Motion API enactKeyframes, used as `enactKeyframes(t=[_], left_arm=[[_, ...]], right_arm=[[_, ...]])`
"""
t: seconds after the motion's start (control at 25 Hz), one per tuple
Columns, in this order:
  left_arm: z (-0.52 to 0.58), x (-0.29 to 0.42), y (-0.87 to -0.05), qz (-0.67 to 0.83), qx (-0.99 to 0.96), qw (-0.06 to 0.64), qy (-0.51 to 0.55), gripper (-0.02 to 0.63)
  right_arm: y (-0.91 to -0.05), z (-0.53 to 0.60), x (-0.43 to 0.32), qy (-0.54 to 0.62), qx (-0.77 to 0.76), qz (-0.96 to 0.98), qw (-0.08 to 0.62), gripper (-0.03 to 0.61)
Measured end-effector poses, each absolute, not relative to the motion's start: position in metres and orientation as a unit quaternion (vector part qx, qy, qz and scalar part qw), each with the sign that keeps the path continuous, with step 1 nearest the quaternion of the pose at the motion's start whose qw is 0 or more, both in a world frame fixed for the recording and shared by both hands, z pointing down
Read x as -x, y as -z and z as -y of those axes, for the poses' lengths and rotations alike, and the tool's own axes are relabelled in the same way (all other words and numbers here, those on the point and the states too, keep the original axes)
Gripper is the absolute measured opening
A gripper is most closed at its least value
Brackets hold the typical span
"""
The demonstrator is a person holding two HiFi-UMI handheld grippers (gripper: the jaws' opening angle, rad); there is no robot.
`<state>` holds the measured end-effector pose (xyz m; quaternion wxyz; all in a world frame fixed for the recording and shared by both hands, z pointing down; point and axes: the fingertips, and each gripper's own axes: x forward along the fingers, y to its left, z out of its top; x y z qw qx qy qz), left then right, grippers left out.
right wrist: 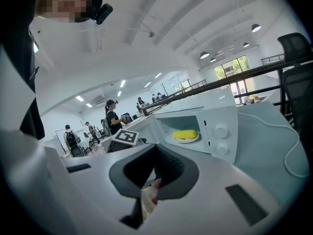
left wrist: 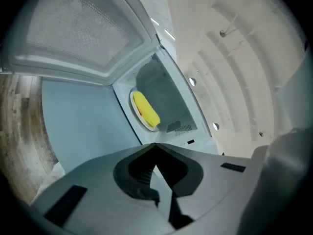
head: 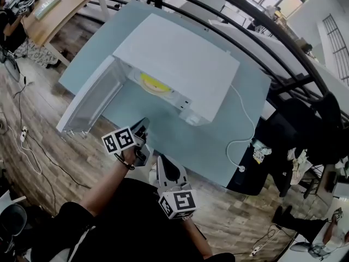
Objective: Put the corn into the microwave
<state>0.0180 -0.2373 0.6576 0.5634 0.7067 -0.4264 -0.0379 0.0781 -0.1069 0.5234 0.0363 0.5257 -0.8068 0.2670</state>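
Note:
The yellow corn lies on a white plate inside the white microwave, whose door swings wide open to the left. In the left gripper view the corn rests on the plate in the cavity, past the tips of my left gripper. That gripper is shut and empty. In the head view the left gripper hangs in front of the opening, apart from the microwave. My right gripper sits nearer my body, shut with nothing in it. The right gripper view shows the corn through the open front.
The microwave stands on a pale blue table over wood flooring. Its white cable trails off the right side. A black railing runs behind the table, and a wooden table stands at far left. Several people stand in the background.

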Motion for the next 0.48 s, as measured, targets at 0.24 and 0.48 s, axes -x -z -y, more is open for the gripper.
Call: enactKeyframes(t=[0.24, 0.48], left_arm=[[0.196, -0.013, -0.63, 0.418, -0.728, 0.541, 0.049, 0.002], [0.157, -0.005, -0.598, 0.416, -0.77, 0.481, 0.042, 0.002]], right_arm=[[-0.517, 0.079, -0.073, -0.258, -0.519, 0.814, 0.036, 0.009], [-0.511, 0.059, -0.07, -0.249, -0.514, 0.82, 0.033, 0.009]])
